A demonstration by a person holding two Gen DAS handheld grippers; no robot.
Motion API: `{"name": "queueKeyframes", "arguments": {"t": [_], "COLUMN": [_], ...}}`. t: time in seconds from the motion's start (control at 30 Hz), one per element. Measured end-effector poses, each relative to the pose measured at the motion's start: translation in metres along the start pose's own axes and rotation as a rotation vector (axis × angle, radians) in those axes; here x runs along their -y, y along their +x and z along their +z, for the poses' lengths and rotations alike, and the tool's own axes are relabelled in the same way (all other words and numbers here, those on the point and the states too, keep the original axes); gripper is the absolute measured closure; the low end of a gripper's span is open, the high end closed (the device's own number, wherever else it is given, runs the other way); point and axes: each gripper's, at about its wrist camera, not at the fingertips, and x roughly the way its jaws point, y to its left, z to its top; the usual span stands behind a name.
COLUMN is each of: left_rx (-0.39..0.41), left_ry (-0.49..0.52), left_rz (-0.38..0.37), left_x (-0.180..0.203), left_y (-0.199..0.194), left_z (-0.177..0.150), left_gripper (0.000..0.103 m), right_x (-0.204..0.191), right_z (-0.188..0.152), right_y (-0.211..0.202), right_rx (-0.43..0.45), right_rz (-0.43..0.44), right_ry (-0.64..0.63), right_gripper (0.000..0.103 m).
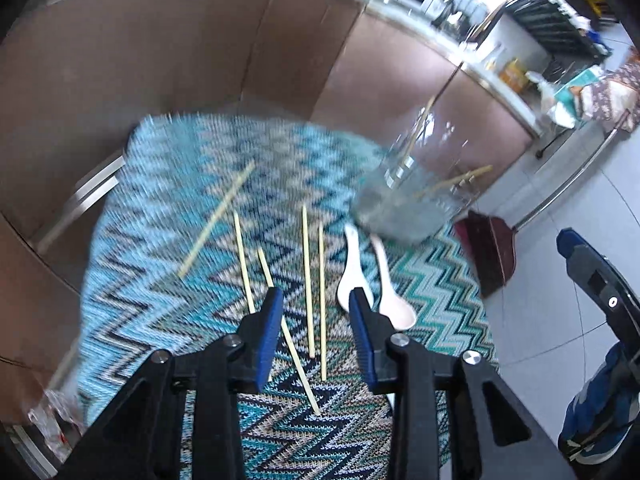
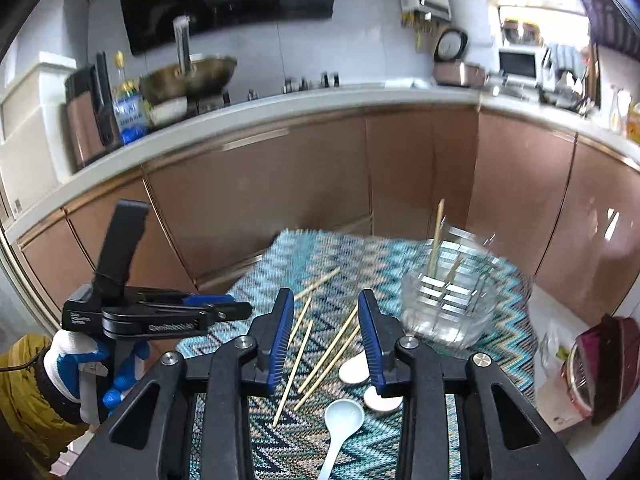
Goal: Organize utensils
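Note:
Several wooden chopsticks (image 1: 307, 280) lie loose on a blue zigzag cloth (image 1: 200, 208). Two pale spoons (image 1: 352, 268) lie to their right. A clear glass holder (image 1: 420, 184) at the cloth's far right holds two chopsticks. My left gripper (image 1: 316, 300) is open and empty, hovering over the loose chopsticks. In the right wrist view my right gripper (image 2: 324, 304) is open and empty above the chopsticks (image 2: 328, 352); a light blue spoon (image 2: 340, 424) lies near, and two pale spoon bowls (image 2: 352, 370) show by the right finger. The glass holder (image 2: 448, 300) is at right. The left gripper (image 2: 224, 310) shows side-on at left.
The cloth covers a small table in front of brown kitchen cabinets (image 2: 320, 176). A counter (image 2: 280, 100) behind carries a wok, bottles, a rice cooker and a microwave. A dark red dustpan (image 1: 490, 256) stands on the tiled floor at right.

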Motion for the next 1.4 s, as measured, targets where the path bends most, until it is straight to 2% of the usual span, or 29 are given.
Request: {"name": "queueKeyframes", "arguments": {"t": [0.1,0.3,0.47,0.67,0.7,1.07,1.3,1.4], "left_rx": [-0.084,-0.189,-0.243,-0.299,-0.306,-0.265,-0.244,-0.243], "left_ry": [-0.038,-0.097,-0.125,-0.153,-0.157,-0.217,-0.244,-0.262], "left_rz": [-0.017,-0.010,0.002,0.015,0.015,-0.065,-0.110,-0.095], "left_x": [-0.010,-0.028,-0.040,-0.052,-0.055,-0.075,-0.094,-0.097], "left_y": [0.033,0.085,0.117,0.149,0.153,0.152,0.147,0.141], "left_z": [0.003,0.016,0.025,0.031,0.030,0.026,0.020,0.015], "left_gripper": [0.074,0.077,0.082,0.092,0.096,0.098,0.098,0.098], "right_x": [0.002,0.002,0.006,0.015,0.015,0.024,0.033,0.036], "right_z": [0.000,-0.001,0.002,-0.001,-0.002,-0.014,-0.017,-0.019], "right_y": [0.029,0.100,0.145,0.186,0.192,0.271,0.305,0.316], "right_rx": [-0.070,-0.240,-0.320,-0.387,-0.400,-0.566,-0.624,-0.642], "right_rz": [0.017,0.025,0.010,-0.008,-0.008,-0.040,-0.074,-0.097], "right_ry": [0.017,0.020,0.021,0.026,0.027,0.053,0.092,0.101], "right_gripper": [0.074,0.076,0.077,0.077,0.077,0.077,0.081,0.083]}}
